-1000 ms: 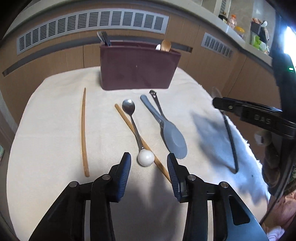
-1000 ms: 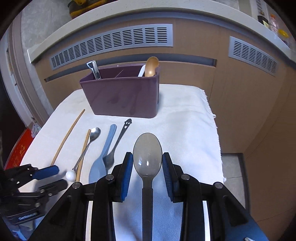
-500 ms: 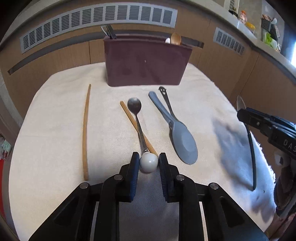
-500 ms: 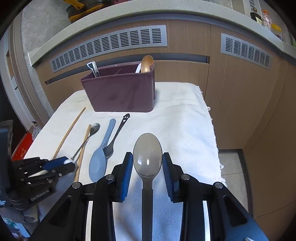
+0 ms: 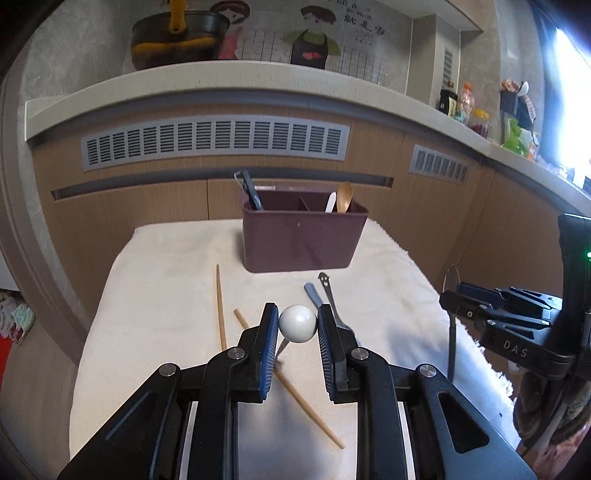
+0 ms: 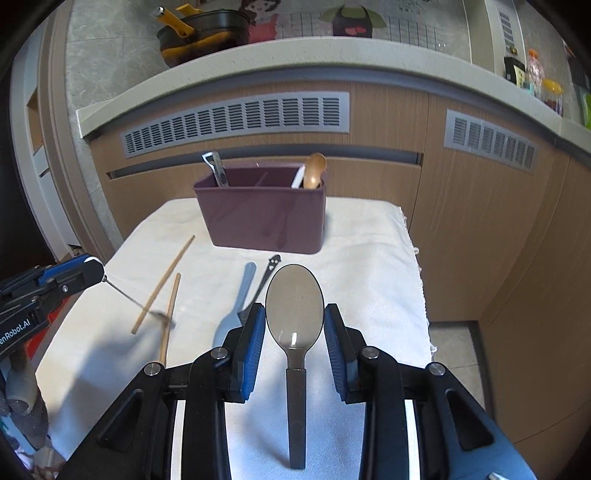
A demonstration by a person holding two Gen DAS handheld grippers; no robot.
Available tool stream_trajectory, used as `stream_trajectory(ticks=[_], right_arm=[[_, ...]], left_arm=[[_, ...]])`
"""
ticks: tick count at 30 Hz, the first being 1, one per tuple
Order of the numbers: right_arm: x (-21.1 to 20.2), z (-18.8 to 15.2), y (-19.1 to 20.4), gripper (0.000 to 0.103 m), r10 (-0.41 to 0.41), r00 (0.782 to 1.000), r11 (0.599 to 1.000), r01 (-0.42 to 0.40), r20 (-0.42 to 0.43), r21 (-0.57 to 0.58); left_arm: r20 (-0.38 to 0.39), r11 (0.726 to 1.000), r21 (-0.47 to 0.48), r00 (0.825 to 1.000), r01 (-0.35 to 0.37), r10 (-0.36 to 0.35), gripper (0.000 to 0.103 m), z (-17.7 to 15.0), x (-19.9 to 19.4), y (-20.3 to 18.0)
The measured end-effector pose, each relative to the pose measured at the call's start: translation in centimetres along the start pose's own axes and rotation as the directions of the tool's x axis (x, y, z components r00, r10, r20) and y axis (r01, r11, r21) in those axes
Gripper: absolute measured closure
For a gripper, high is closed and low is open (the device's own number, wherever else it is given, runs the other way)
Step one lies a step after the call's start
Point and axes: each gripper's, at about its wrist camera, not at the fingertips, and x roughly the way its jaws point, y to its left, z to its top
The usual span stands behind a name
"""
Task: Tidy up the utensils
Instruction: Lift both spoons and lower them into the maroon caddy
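A: Left gripper (image 5: pixel 297 326)?
B: I'm pinching the ball-end spoon (image 5: pixel 297 323) by its ball, lifted off the cloth (image 5: pixel 166 295).
A: Right gripper (image 6: pixel 294 328)?
B: I'm gripping the grey spoon (image 6: pixel 294 306) by its handle, bowl forward, aiming for the caddy (image 6: pixel 260 218).

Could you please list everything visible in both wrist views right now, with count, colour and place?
Utensil caddy: 1, maroon, far end of the cloth; holds a wooden spoon, a white handle and a dark tool.
Cloth: 1, cream, covering the table.
Chopsticks: 2, wooden, lying apart on the cloth's left side.
Rice paddle: 1, grey-blue, mid-cloth.
Smiley-handled utensil: 1, dark metal, touching the paddle.
Ball-handled spoon: 1, metal with white ball, lifted off the cloth.
Large spoon: 1, grey, held off the cloth.
Pan: 1, dark with yellow handle, on the counter.
Bottles and jars: several, counter right.
Left tongs: black with blue pads, shut on the ball.
Right tongs: same, gripping the large spoon.
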Motion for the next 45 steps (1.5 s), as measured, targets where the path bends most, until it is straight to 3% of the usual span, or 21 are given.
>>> stream_trajectory(ticks=[13,17,22,27,33,38,45], right_arm=[[-2.6,0.6,1.5,0.073,0.011,0.999,1.000,-0.010,0.048,-0.024],[-4.2,2.2,2.0,0.073,0.007,0.995,0.999,-0.002,0.099,-0.052],[-7.2,7.0,2.5,0.073,-0.031,0.972,0.994,0.055,0.231,-0.096],[-10.3,14.0,1.9,0.073,-0.027,0.928,0.996,0.059,0.372,-0.074],[-10.0,21.1,1.5,0.073,-0.041,0.886,0.996,0.073,0.462,-0.053],[-6.1,24.0,1.0,0.073,-0.037,0.894,0.997,0.062,0.446,-0.041],[2.6,23.6,0.6,0.073,-0.009,0.943,0.999,0.025,0.332,-0.043]], left_arm=[[0.062,0.999,0.022,0.998,0.032,-0.033,0.081,1.2,-4.0,-0.7],[0.082,0.997,0.044,0.995,0.056,-0.059,0.081,2.9,-5.0,-1.3],[0.166,0.993,0.105,0.983,0.059,-0.076,0.081,7.6,-7.0,-2.5],[0.284,0.988,0.141,0.953,0.068,-0.106,0.081,15.2,-8.9,-3.1],[0.351,0.986,0.131,0.926,0.100,-0.141,0.081,22.4,-8.5,-1.9],[0.378,0.989,0.113,0.916,0.098,-0.134,0.080,25.7,-5.9,-0.3],[0.320,0.990,0.084,0.938,0.112,-0.133,0.080,25.3,1.3,2.0]])
